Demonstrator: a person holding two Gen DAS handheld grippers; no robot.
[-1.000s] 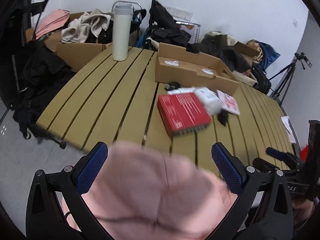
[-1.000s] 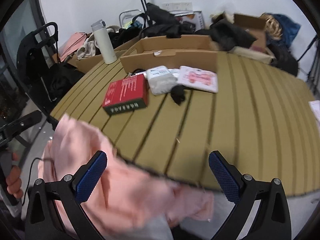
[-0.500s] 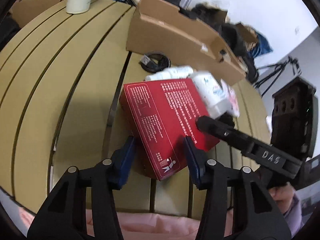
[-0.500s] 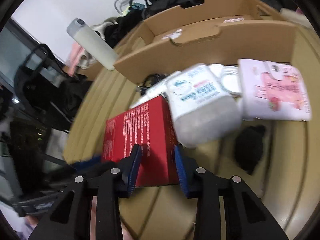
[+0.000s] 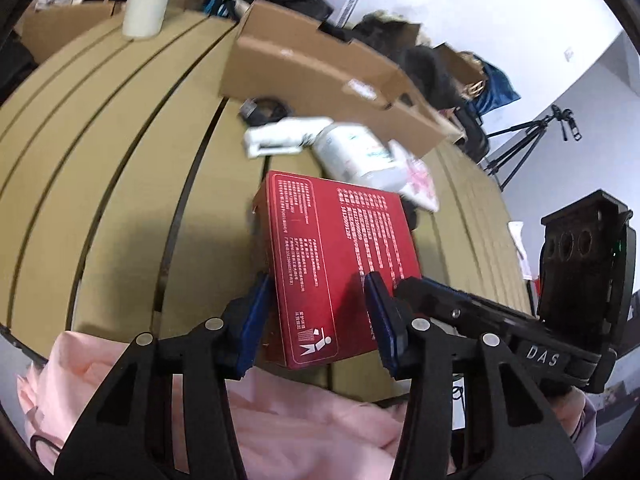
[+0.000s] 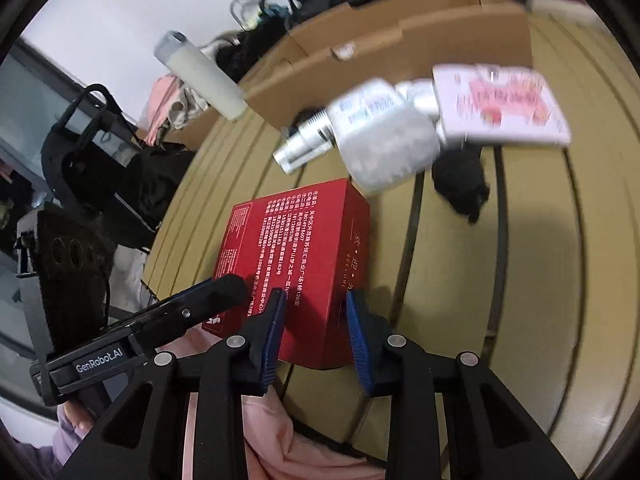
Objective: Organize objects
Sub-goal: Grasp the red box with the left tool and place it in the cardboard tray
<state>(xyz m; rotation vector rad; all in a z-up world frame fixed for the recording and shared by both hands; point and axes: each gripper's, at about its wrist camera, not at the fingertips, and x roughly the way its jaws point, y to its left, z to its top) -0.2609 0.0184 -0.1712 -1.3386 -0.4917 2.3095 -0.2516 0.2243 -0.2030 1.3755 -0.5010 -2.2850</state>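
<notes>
A red box with white print [image 5: 340, 256] lies on the slatted tan table [image 5: 120, 168]. My left gripper [image 5: 320, 320] is shut on its near end, blue pads on both sides. My right gripper [image 6: 314, 332] is shut on the same red box [image 6: 296, 248] at its near right corner. The right gripper's body shows in the left wrist view [image 5: 520, 344], and the left gripper's body in the right wrist view [image 6: 132, 340]. A pink garment [image 5: 300, 432] lies bunched under both grippers at the table's near edge.
Beyond the box lie a white tissue pack [image 5: 360, 156], a white tube [image 5: 280, 140], a pink pouch [image 6: 500, 108] and a black cloth item [image 6: 460, 184]. An open cardboard tray [image 5: 320, 68] stands behind. A white flask [image 5: 148, 4] stands far left. Bags and tripods surround the table.
One second ago both grippers were open with the pink garment between them. They let it drop, moved in to the red box and closed on it; the box now sits slightly turned.
</notes>
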